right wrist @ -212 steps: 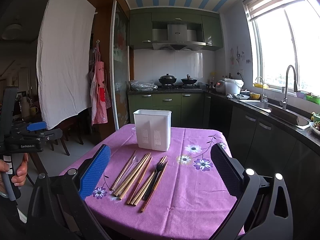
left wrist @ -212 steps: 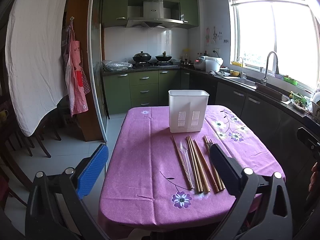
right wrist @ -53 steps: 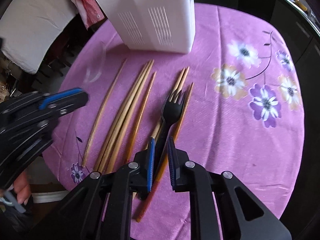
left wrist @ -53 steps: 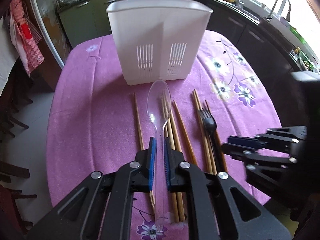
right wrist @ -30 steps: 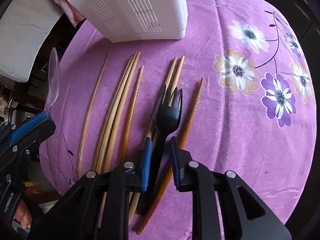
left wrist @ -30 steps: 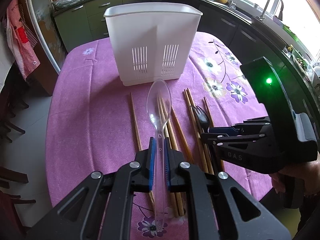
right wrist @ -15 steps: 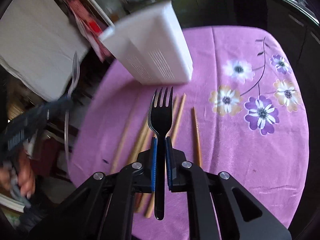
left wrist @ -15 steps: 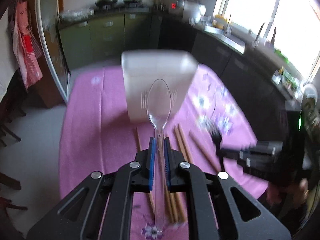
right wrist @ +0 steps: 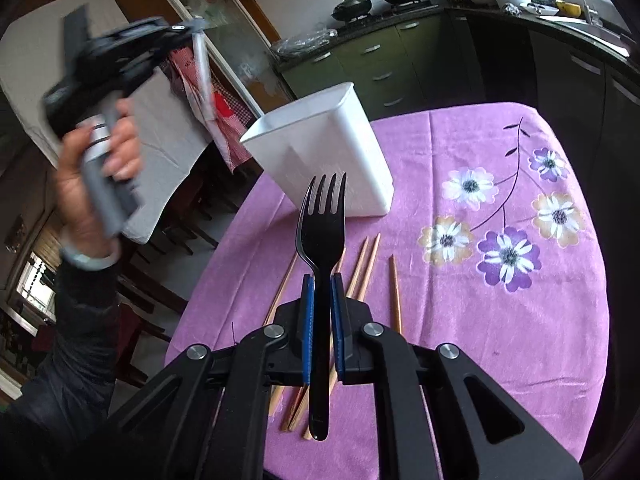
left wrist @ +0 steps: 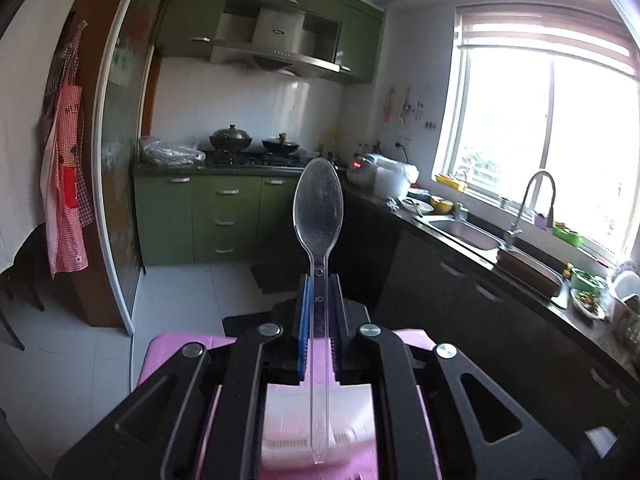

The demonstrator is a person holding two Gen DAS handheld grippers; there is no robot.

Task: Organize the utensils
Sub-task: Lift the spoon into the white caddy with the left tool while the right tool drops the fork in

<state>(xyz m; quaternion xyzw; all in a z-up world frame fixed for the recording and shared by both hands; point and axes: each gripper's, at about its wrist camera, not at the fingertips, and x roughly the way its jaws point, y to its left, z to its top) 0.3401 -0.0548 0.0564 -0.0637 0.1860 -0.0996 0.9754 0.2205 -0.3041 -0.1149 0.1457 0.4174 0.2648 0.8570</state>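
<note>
My left gripper (left wrist: 319,304) is shut on the handle of a clear plastic spoon (left wrist: 318,216), bowl pointing up and away, raised high over the white utensil holder (left wrist: 316,432), whose top shows blurred below the jaws. My right gripper (right wrist: 321,296) is shut on a black plastic fork (right wrist: 322,224), tines toward the white utensil holder (right wrist: 320,152) on the purple tablecloth (right wrist: 500,320). Several wooden chopsticks (right wrist: 370,260) lie on the cloth under the fork. In the right wrist view the left gripper (right wrist: 188,32) is blurred at upper left with the spoon (right wrist: 202,76) hanging from it.
A person's hand (right wrist: 92,184) and dark sleeve hold the left gripper beyond the table's left edge. Chairs (right wrist: 180,220) stand on that side. Green cabinets (left wrist: 224,216), a stove with pots (left wrist: 256,144) and a sink counter (left wrist: 472,236) lie beyond the table.
The left gripper has risen and tilted up with the spoon, so the holder dropped below its jaws. The right gripper closed on the fork and lifted it off the chopsticks.
</note>
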